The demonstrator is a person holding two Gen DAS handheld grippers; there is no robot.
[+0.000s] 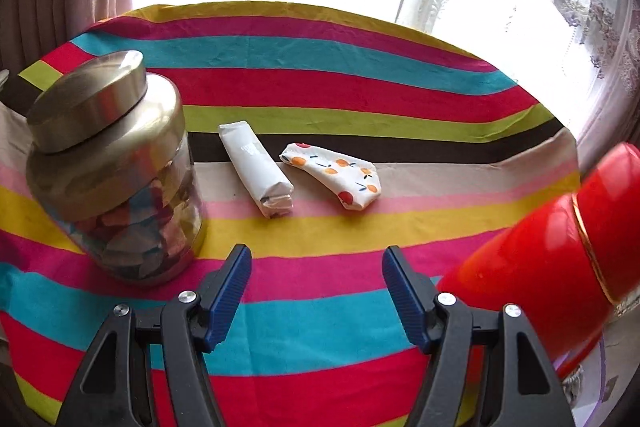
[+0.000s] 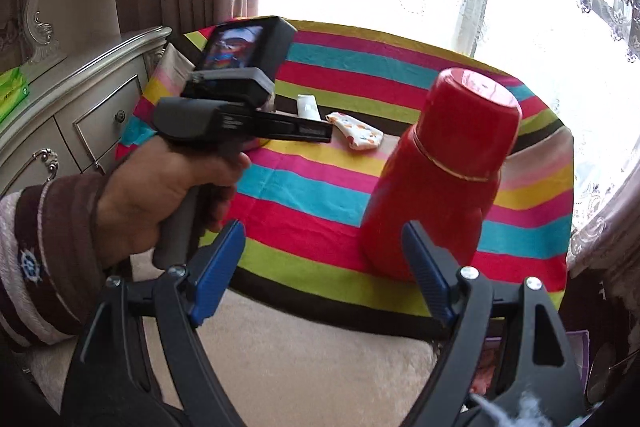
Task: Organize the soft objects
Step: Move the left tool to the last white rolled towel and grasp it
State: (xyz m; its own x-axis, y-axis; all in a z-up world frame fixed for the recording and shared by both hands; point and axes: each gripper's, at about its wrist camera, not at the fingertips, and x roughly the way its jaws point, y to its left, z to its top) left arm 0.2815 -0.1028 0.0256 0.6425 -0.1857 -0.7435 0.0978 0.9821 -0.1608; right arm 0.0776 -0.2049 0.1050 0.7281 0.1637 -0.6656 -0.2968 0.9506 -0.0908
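Two rolled soft items lie mid-table on the striped cloth [image 1: 320,315]: a white roll [image 1: 256,171] and a white roll with orange dots [image 1: 334,173]. My left gripper [image 1: 316,267] is open and empty, hovering above the cloth short of them. The right wrist view shows the dotted roll [image 2: 360,135] and the end of the white roll [image 2: 307,106] beyond the left tool [image 2: 240,99] held in a hand. My right gripper [image 2: 324,247] is open and empty at the table's near edge, beside the red flask.
A glass jar with a gold lid [image 1: 112,167], filled with coloured pieces, stands left of the rolls. A tall red flask [image 2: 444,171] stands at the right, also in the left wrist view [image 1: 552,259]. A silver dresser [image 2: 80,99] is left of the table. Curtains and a bright window are behind.
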